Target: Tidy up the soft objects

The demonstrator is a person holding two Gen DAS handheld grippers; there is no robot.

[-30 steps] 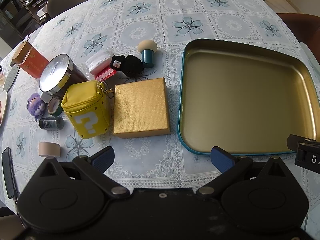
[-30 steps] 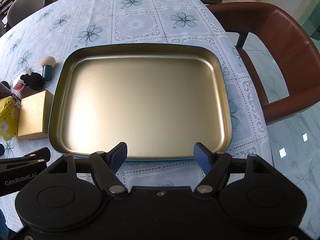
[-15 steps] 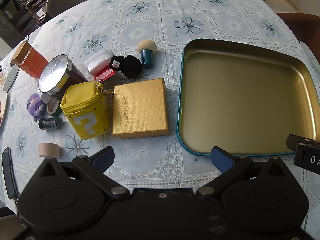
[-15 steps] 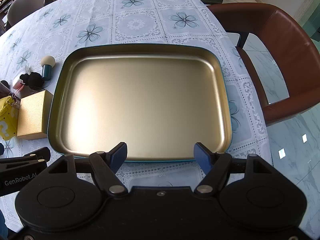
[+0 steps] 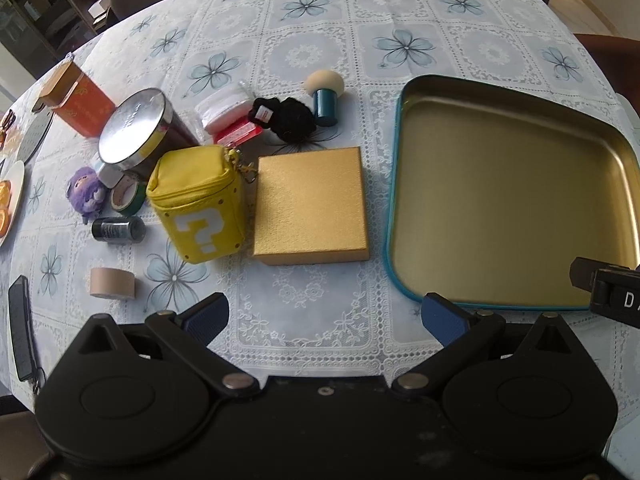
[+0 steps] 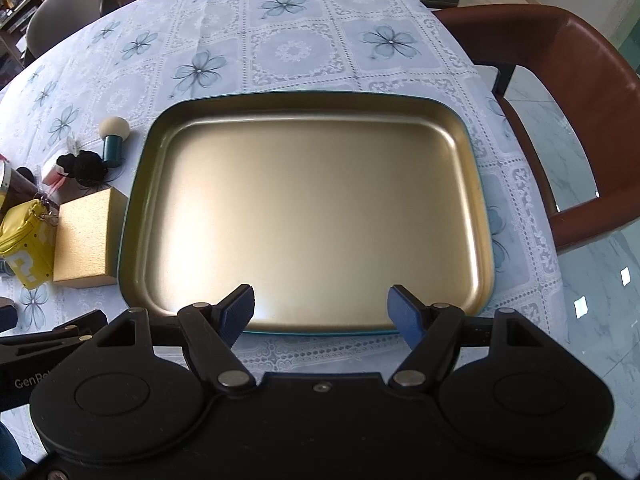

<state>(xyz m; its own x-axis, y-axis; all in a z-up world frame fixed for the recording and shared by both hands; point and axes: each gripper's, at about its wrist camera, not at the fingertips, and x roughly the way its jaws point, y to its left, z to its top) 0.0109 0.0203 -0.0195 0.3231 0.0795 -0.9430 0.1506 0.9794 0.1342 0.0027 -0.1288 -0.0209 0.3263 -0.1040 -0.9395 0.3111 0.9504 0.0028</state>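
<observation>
Left wrist view
Left tool: held released, jaws spread wide above the lace-covered surface, nothing between them.
Tray: a gold tray with a teal rim, seen lying to the right, with nothing in it.
Gold box: set flat just left of the tray, apart from it.
Yellow pouch: a question mark is printed on it; placed just beside the gold box's left edge.
Black plush: found behind the gold box, next to the makeup sponge, which stands upright on a teal base.
Purple plush: seen at the far left, beside a tape roll and the round tin.
Right tool: only an edge is seen at the right border.

Right wrist view
Right tool: held released, jaws parted over the near rim of the tray, gripping nothing.
Soft things: the black plush and yellow pouch are seen left of the tray, outside it.
Brown chair: placed at the right side of the surface.
</observation>
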